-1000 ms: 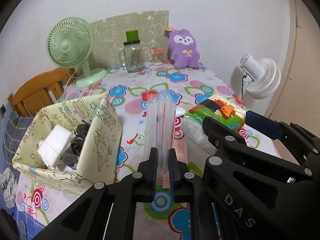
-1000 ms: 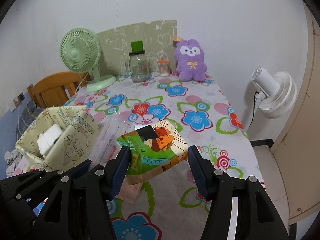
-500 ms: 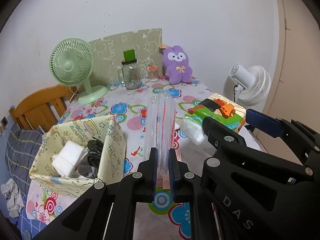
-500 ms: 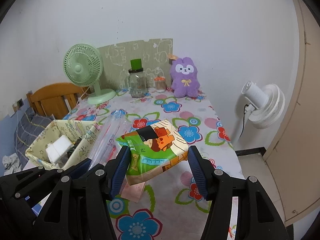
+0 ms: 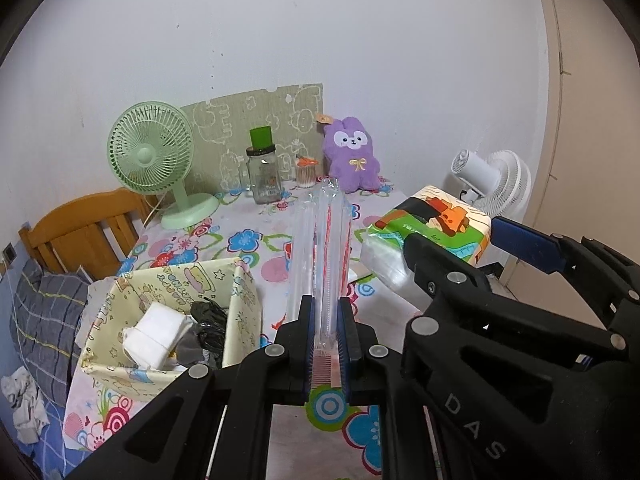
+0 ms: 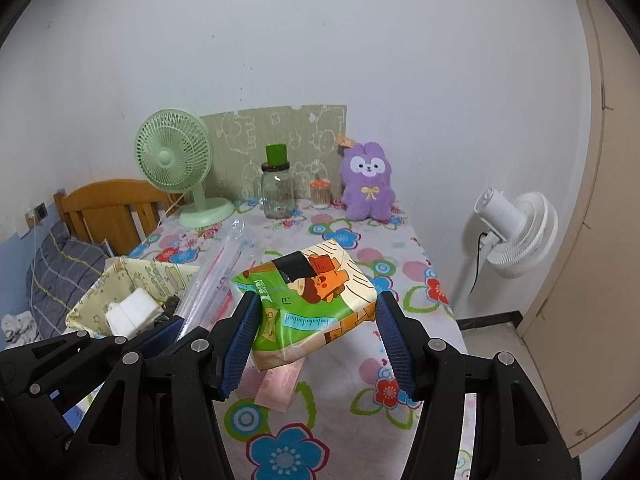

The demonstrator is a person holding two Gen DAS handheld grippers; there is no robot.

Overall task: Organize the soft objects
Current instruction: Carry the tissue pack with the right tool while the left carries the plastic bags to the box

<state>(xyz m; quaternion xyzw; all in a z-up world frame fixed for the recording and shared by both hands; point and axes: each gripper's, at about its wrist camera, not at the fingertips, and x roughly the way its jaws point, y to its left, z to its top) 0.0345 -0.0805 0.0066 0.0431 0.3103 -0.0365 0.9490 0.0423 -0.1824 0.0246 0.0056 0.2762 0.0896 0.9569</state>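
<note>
My left gripper (image 5: 325,309) is shut on the lower edge of a clear plastic zip bag (image 5: 322,240), which stands up off the table and tilts away from me. My right gripper (image 6: 318,305) is shut on a colourful cartoon-printed tissue pack (image 6: 312,300), held above the floral tablecloth; the same tissue pack (image 5: 436,220) shows to the right in the left wrist view. A pale yellow fabric box (image 5: 240,284) stands at the left with a white folded item (image 5: 154,330) and something black inside. A purple plush bunny (image 6: 368,186) sits at the table's far end.
A green desk fan (image 5: 150,156), a glass jar with a green lid (image 5: 262,176) and a small jar (image 6: 320,194) line the back wall. A pink sheet (image 6: 276,384) lies on the table under the pack. A white fan (image 6: 516,228) stands beyond the right edge, a wooden headboard (image 5: 84,228) on the left.
Both grippers have risen with the clear bag and the tissue pack still held; the table and the box now look farther below.
</note>
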